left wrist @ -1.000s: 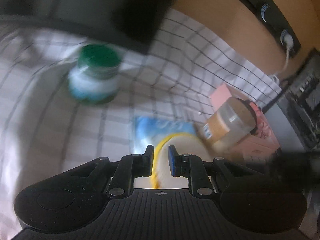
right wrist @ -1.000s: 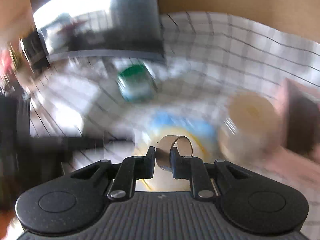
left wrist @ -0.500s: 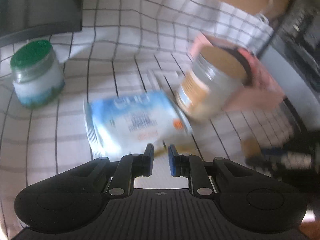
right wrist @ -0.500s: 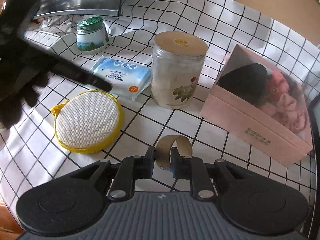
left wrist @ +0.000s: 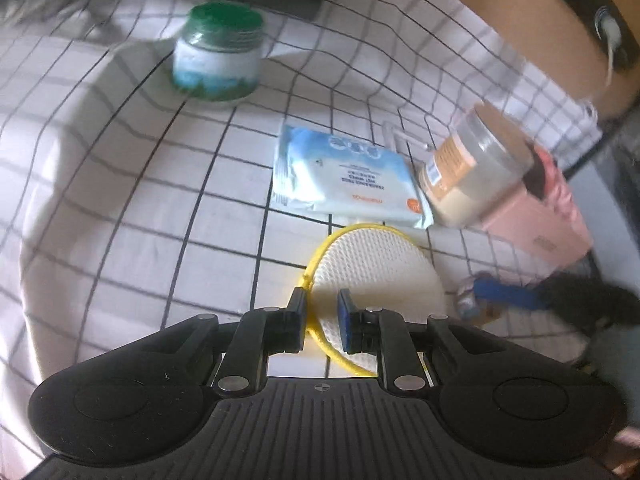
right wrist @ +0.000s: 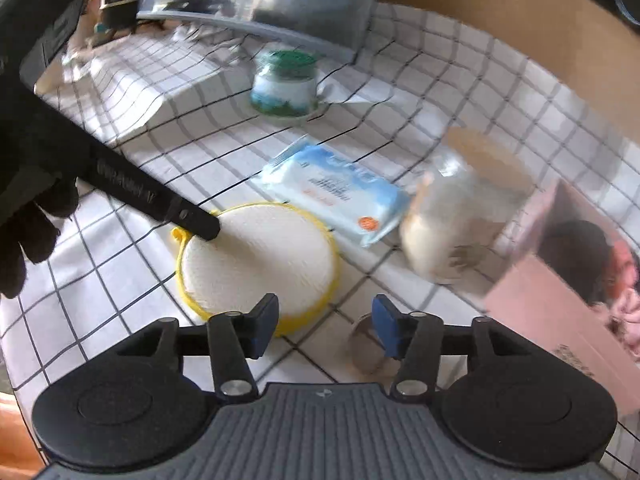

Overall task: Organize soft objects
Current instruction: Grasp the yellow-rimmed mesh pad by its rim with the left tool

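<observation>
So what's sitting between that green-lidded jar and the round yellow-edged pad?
The blue wet-wipes pack lies flat on the checked cloth between the green-lidded jar and the yellow-edged pad; the right wrist view shows it best.

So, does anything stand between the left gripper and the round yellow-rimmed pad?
Nothing visible does. The left gripper, its jaws nearly together, is right at the near edge of the pad, by the yellow loop. The wipes pack and the tall jar lie beyond the pad, not in the path.
</observation>
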Demonstrator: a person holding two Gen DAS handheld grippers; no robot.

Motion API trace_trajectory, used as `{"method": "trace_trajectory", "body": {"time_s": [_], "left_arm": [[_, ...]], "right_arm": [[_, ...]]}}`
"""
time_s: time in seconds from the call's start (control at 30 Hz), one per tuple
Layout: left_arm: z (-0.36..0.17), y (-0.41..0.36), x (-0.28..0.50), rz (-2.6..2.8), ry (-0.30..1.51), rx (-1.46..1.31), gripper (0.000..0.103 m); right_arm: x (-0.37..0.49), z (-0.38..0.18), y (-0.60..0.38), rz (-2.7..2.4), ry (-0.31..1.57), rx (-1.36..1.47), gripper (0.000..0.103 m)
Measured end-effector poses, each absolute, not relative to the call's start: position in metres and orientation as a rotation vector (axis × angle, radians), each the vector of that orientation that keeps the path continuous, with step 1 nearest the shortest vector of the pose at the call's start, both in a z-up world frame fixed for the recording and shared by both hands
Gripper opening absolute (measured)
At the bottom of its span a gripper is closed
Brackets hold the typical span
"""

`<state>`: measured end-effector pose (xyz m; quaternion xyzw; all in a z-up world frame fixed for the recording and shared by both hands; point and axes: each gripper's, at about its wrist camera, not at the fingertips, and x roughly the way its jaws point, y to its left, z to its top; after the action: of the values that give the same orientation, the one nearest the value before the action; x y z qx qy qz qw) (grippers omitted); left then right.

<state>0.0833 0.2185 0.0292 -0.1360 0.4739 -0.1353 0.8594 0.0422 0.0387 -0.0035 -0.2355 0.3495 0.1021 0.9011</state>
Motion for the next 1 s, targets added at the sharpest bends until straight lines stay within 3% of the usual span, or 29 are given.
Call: {"method": "trace_trajectory", "body": {"time_s": [0.77, 0.8, 0.83, 0.9, 1.0], "left_arm": [[0.012, 0.240, 0.085, -0.247, 1.052, -0.584, 0.019], [0.011, 0.241, 0.085, -0.254, 1.050, -0.602, 0.024], [0.011, 0.241, 0.084, -0.273, 1.046, -0.616, 0.035], [0.013, 0.241, 0.080, -0.336, 1.030, -0.654, 0.044], [0.023, 0.245, 0.073, -0.439, 0.956, -0.708, 0.044]], "right_arm": [[0.042, -0.011, 0.047, 0.186, 0.666, -0.545, 0.040], [0.042, -0.011, 0.047, 0.189, 0.666, -0.548, 0.040], [0.041, -0.010, 0.047, 0.192, 0.667, -0.547, 0.040], [0.040, -0.009, 0.045, 0.199, 0.670, -0.543, 0.040], [0.037, -0.009, 0.040, 0.205, 0.666, -0.542, 0.039]]}}
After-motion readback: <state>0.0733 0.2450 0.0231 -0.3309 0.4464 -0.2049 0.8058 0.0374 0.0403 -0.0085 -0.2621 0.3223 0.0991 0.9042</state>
